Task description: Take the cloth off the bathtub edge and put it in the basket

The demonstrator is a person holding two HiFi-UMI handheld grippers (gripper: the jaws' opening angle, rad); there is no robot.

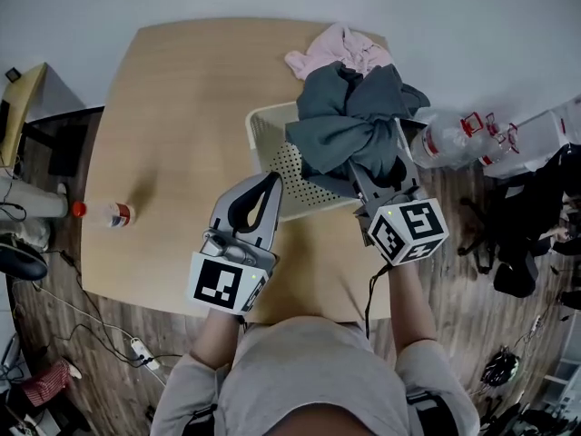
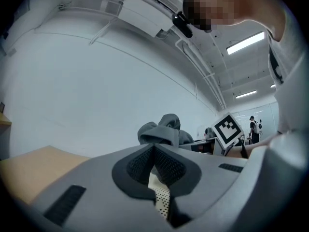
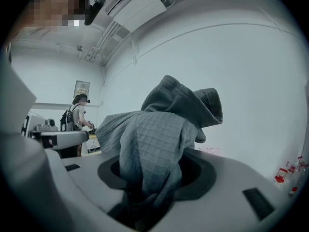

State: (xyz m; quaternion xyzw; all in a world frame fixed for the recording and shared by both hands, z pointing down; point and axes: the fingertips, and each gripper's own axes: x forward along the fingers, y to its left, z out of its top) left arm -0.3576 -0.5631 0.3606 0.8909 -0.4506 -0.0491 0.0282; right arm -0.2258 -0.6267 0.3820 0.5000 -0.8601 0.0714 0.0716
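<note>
Grey cloth (image 1: 349, 125) (one) in right tool (image 1: 379, 182), one basket (image 1: 292, 173).

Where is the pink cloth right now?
In the head view, the pink cloth lies on the table's far edge, right of centre, just behind the basket and the grey cloth.

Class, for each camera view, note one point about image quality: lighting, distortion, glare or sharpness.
Head view: even, soft light, only faint shadows on the table. Left gripper view: fisheye circle, black corners, ceiling light strips glare white. Right gripper view: same fisheye; the grey cloth shows sharp weave.
</note>
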